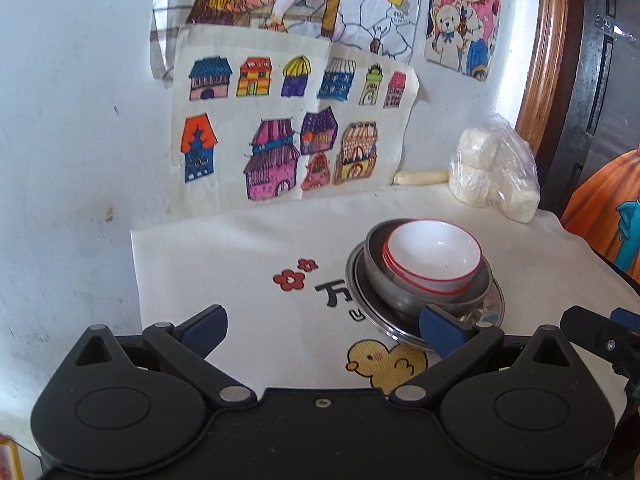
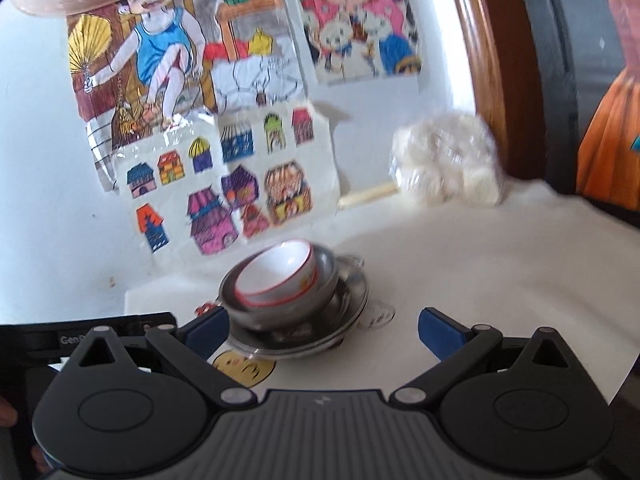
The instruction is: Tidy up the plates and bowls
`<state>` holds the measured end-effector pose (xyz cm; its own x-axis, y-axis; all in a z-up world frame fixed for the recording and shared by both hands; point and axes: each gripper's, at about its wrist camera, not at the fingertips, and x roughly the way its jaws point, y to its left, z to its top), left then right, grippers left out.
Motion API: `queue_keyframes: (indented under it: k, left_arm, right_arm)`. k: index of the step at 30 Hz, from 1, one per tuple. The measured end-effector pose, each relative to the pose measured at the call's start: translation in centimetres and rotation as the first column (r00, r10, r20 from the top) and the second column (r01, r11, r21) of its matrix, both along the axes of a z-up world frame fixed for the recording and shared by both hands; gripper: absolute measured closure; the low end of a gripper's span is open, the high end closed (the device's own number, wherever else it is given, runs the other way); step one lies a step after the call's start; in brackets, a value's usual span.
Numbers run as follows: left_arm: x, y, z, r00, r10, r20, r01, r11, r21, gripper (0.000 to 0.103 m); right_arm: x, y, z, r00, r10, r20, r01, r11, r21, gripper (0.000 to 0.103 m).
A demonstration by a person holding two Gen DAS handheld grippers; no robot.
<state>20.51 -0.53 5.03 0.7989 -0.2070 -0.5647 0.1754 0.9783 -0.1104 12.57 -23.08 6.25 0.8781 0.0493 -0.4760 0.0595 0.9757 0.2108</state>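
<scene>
A stack stands on the white cloth: a white bowl with a red rim (image 1: 434, 254) sits tilted inside a steel bowl (image 1: 384, 280), which rests on a steel plate (image 1: 366, 308). My left gripper (image 1: 322, 330) is open and empty, just in front and left of the stack, its right finger at the plate's near edge. In the right wrist view the white bowl (image 2: 276, 272), steel bowl (image 2: 320, 280) and steel plate (image 2: 352, 304) lie ahead to the left. My right gripper (image 2: 323, 332) is open and empty, its left finger beside the steel bowl.
The cloth (image 1: 240, 264) has flower, duck and letter prints. A plastic bag of white lumps (image 1: 494, 168) and a pale stick (image 1: 420, 177) lie by the wall. Children's drawings (image 1: 288, 128) hang on the white wall. A wooden frame (image 1: 540, 60) stands at right.
</scene>
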Motion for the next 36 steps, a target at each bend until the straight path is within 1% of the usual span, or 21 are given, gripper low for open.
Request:
queue_keyframes:
  k: [3,6,14,20,24,29,32,36]
  left_arm:
    - [-0.5,0.2,0.0,0.999,0.010,0.035,-0.010,1.000,0.007,0.001]
    - [-1.1,0.6,-0.1,0.998,0.023,0.059,-0.023,1.000,-0.003,0.001]
    - [-3.4,1.2,-1.8,0.996,0.030,0.082,-0.029,1.000,-0.010,0.001]
    - [-4.8,1.3,-2.7,0.994,0.036,0.105,-0.035,0.999,-0.008,0.001]
    - [-5.3,1.3,-3.1,0.992,0.050,0.116,-0.048,0.999,-0.020,0.001]
    - [-6.0,1.5,-3.6,0.995,0.026,0.100,-0.021,0.999,-0.043,0.001]
    - [-6.5,1.7,-3.9,0.993,0.044,0.108,-0.037,0.997,-0.068,0.001]
    - [-7.0,1.9,-4.3,0.993,0.065,0.102,-0.056,0.995,-0.083,0.001]
  right_arm:
    - [-0.4,0.7,-0.3,1.000,-0.009,0.027,0.010,0.999,-0.052,0.000]
    - [-0.9,1.4,-0.6,0.999,-0.012,0.045,0.016,0.995,-0.094,0.000]
    - [-2.3,3.0,-2.5,0.998,-0.021,0.059,0.030,0.989,-0.146,0.000]
    - [-3.2,3.0,-3.5,0.998,-0.032,0.057,0.039,0.990,-0.134,0.000]
    - [-3.7,2.8,-3.8,0.997,-0.042,0.071,0.051,0.990,-0.130,0.000]
    - [-4.2,2.5,-4.7,0.996,-0.026,0.089,0.033,0.996,-0.087,0.000]
    - [-4.6,2.3,-5.3,0.994,-0.034,0.106,0.041,0.997,-0.058,0.000]
    - [-5.2,2.2,-5.9,0.991,-0.058,0.117,0.065,0.996,-0.060,0.000]
